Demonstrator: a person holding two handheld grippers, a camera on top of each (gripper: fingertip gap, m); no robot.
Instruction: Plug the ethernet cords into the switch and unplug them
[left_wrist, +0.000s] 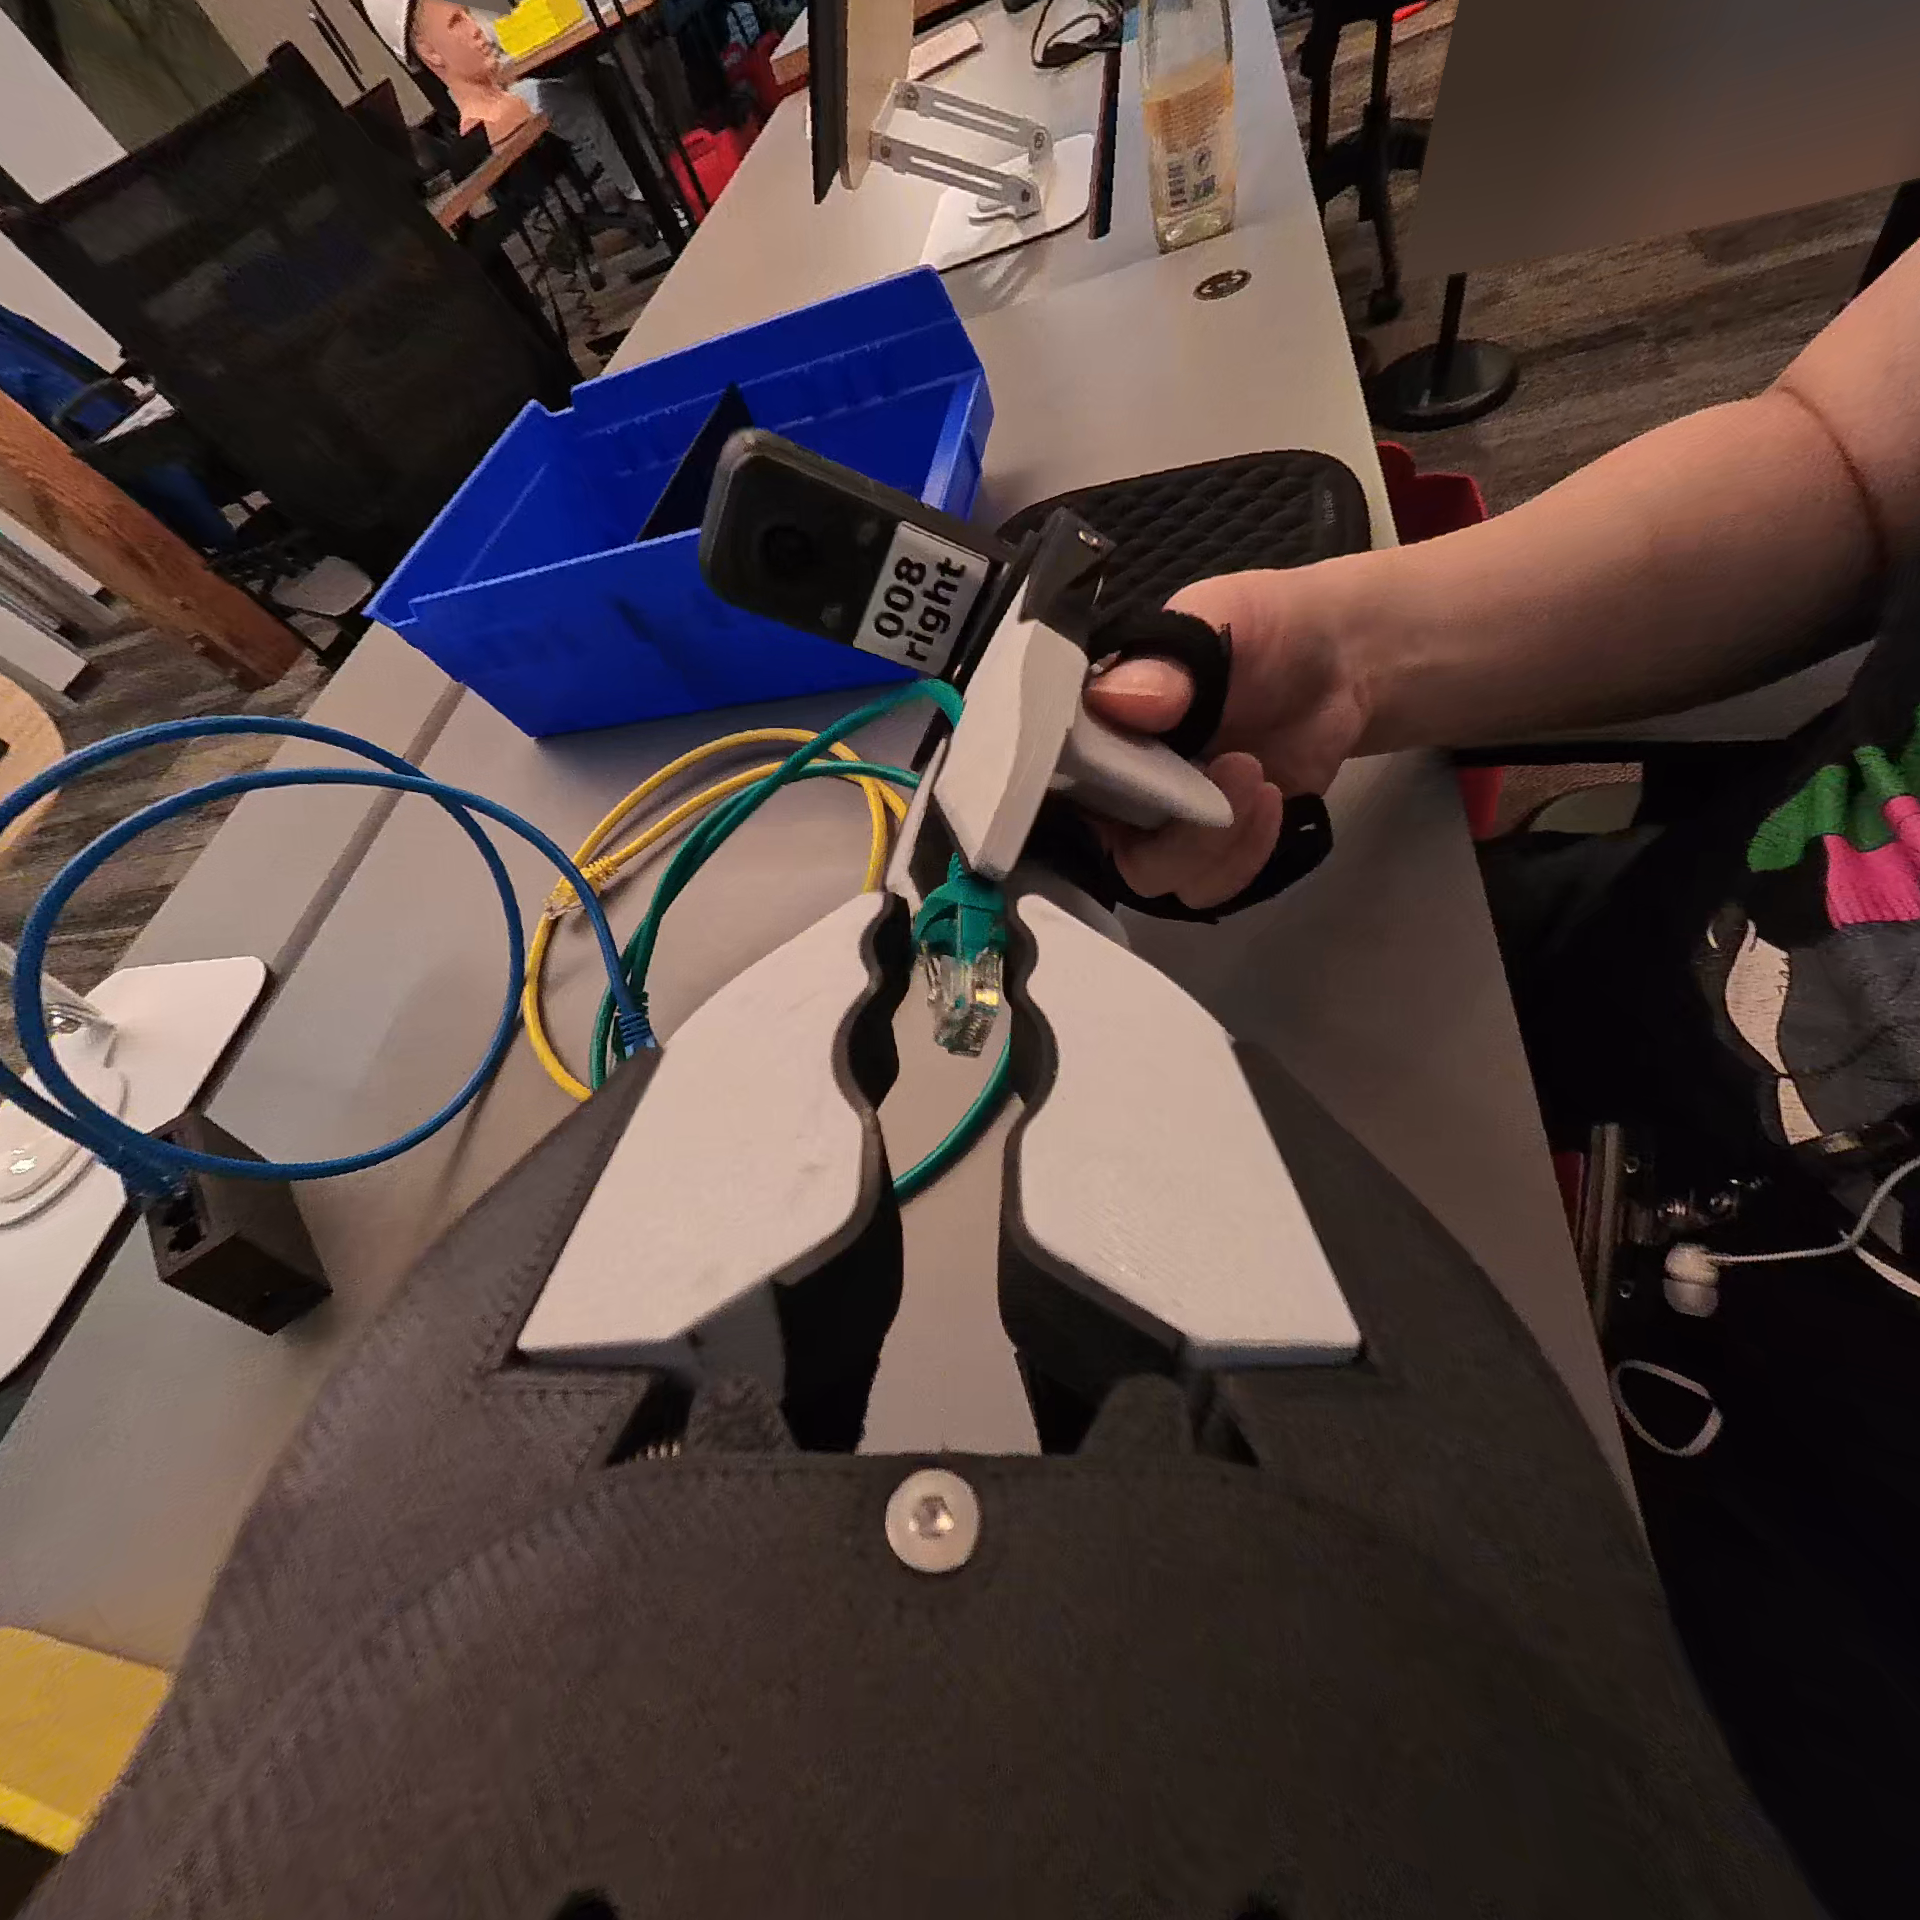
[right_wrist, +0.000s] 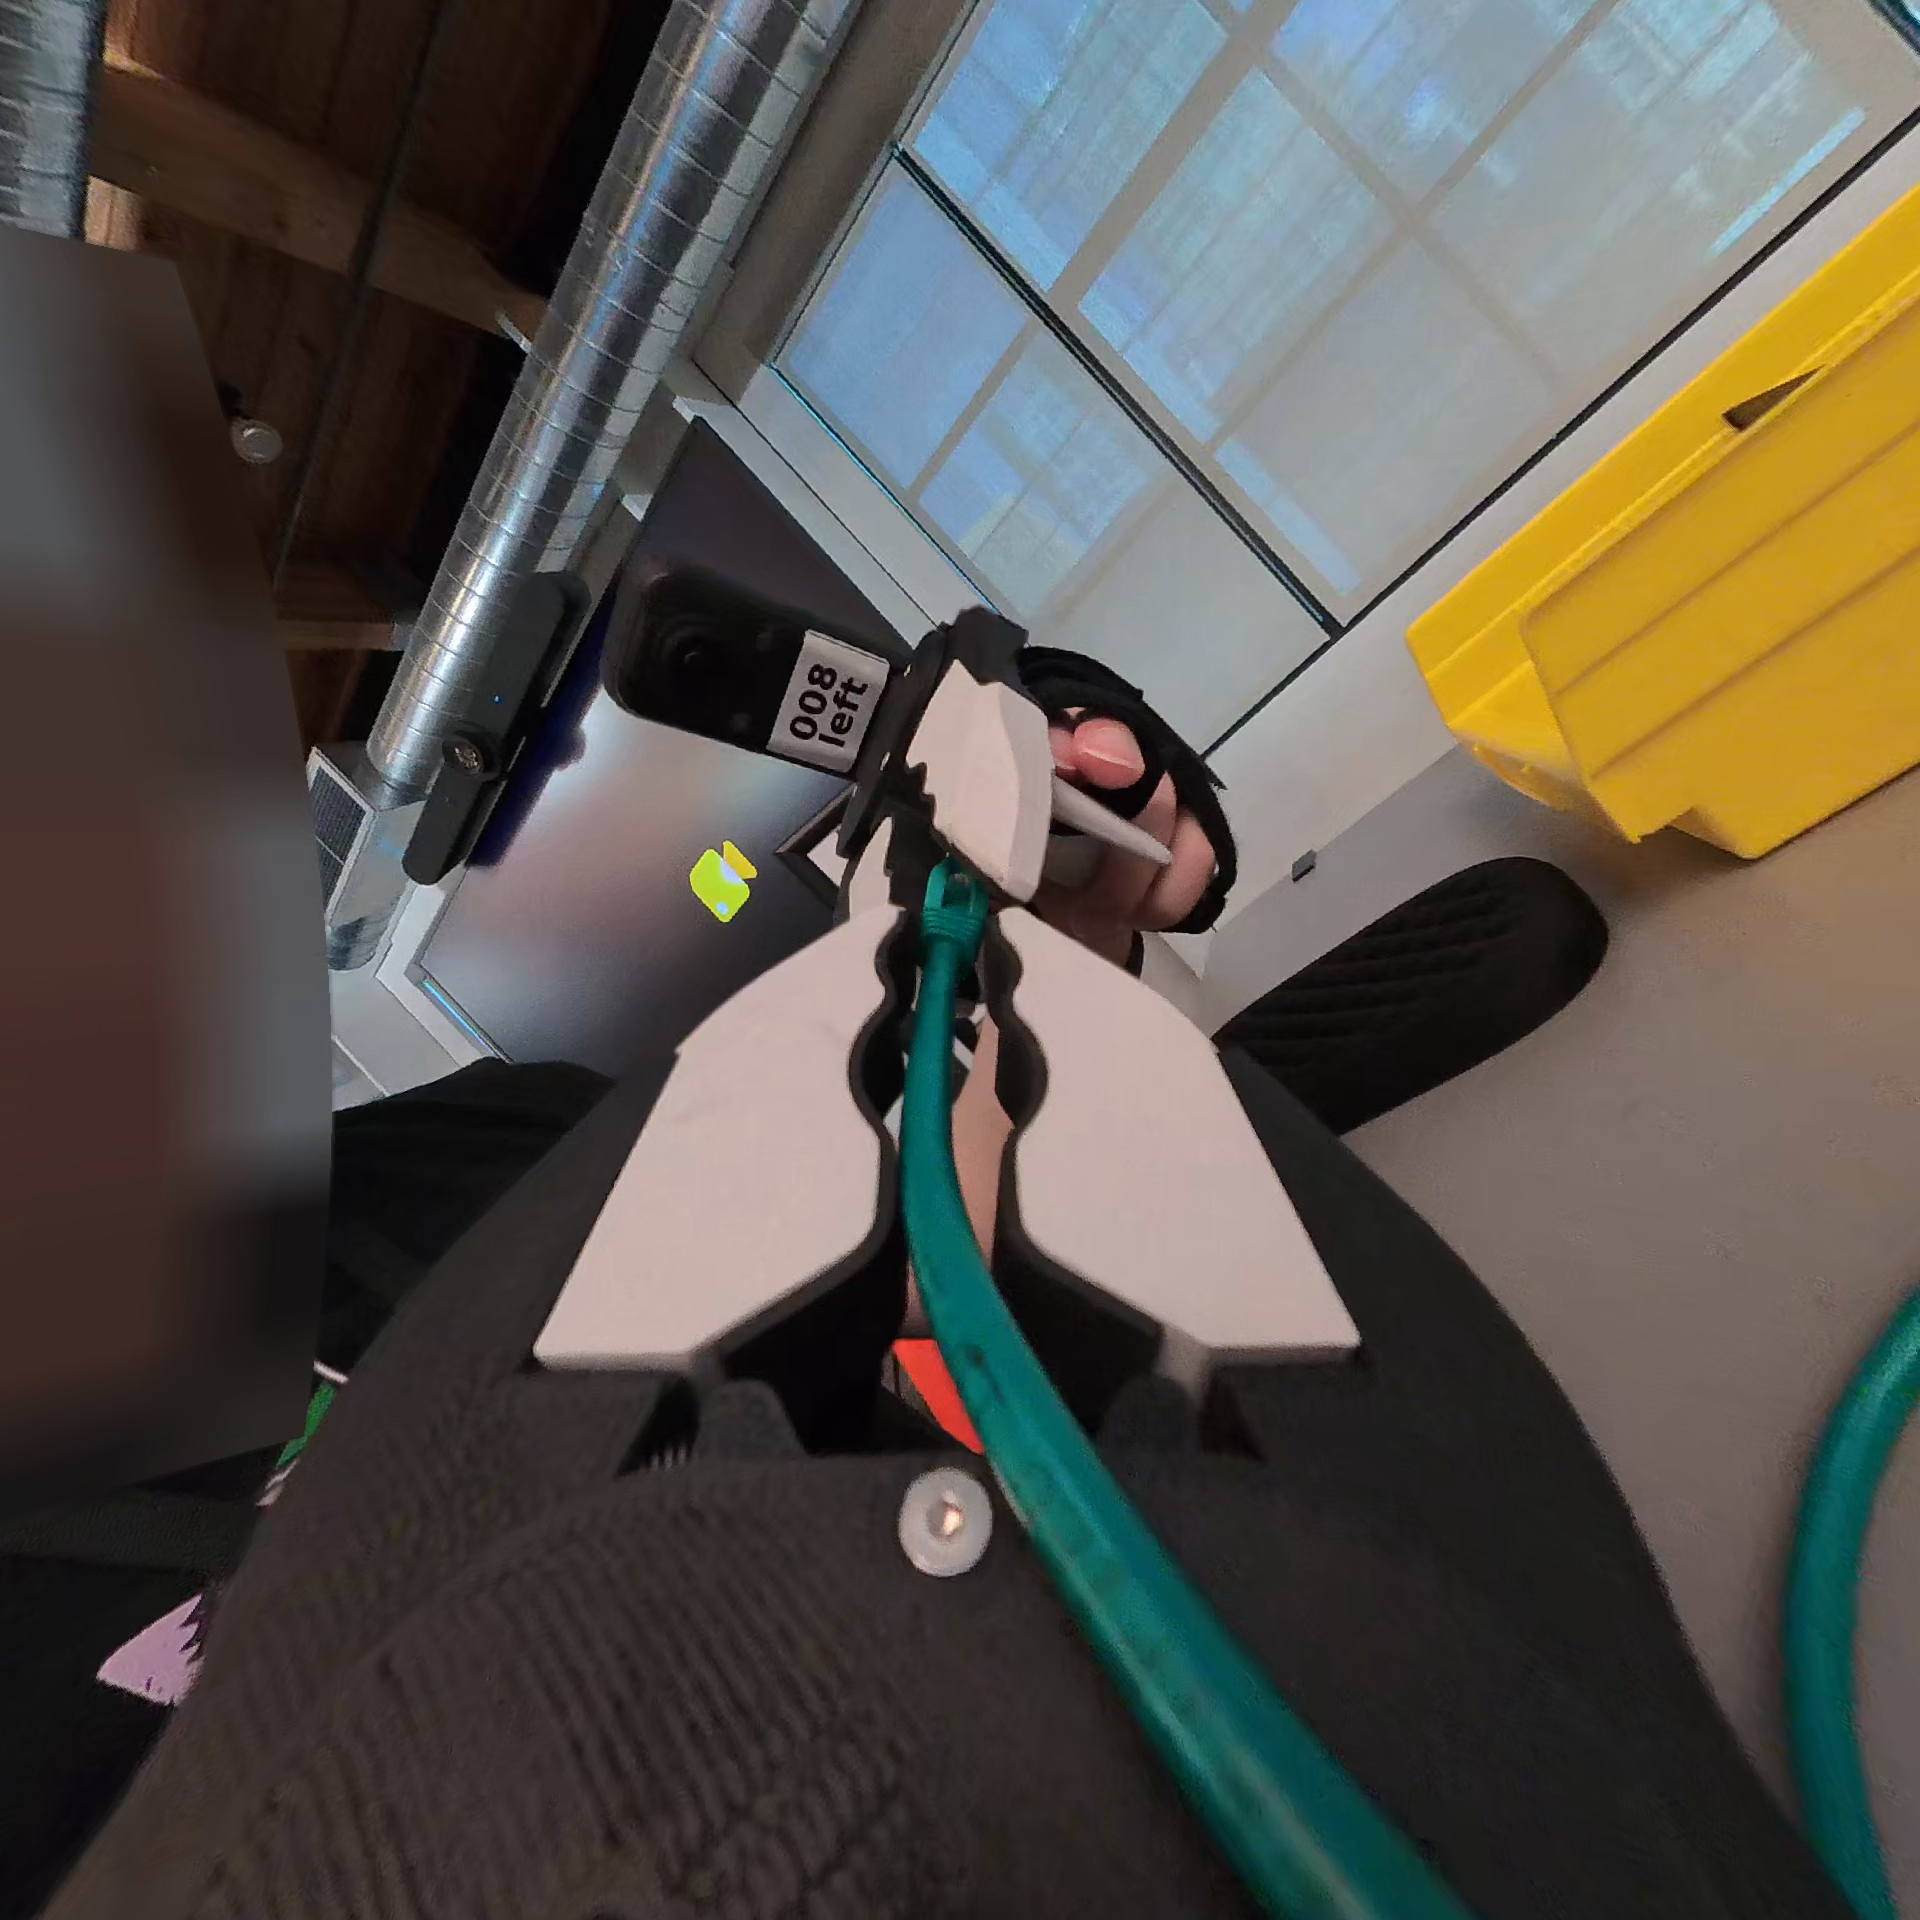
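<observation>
The green ethernet cord (left_wrist: 665, 935) loops on the grey table (left_wrist: 1195, 343). My right gripper (right_wrist: 943, 927) is shut on the cord just behind its clear plug, and the cord (right_wrist: 940, 1143) runs back between its fingers. In the left wrist view the right gripper (left_wrist: 940, 857) reaches in from above. It holds the green plug (left_wrist: 964, 982) between the fingers of my left gripper (left_wrist: 954, 906), which is open with small gaps on both sides. The small black switch (left_wrist: 234, 1242) sits at left with the blue cord (left_wrist: 270, 779) plugged into it. The yellow cord (left_wrist: 727, 750) lies loose.
A blue bin (left_wrist: 582, 623) stands behind the cords and a black mesh pad (left_wrist: 1195, 520) lies to its right. A bottle (left_wrist: 1190, 125) and monitor stands are farther back. A white base plate (left_wrist: 177, 1008) lies by the switch. A yellow bin (right_wrist: 1714, 582) shows in the right wrist view. The tips of both grippers are at nearly the same place.
</observation>
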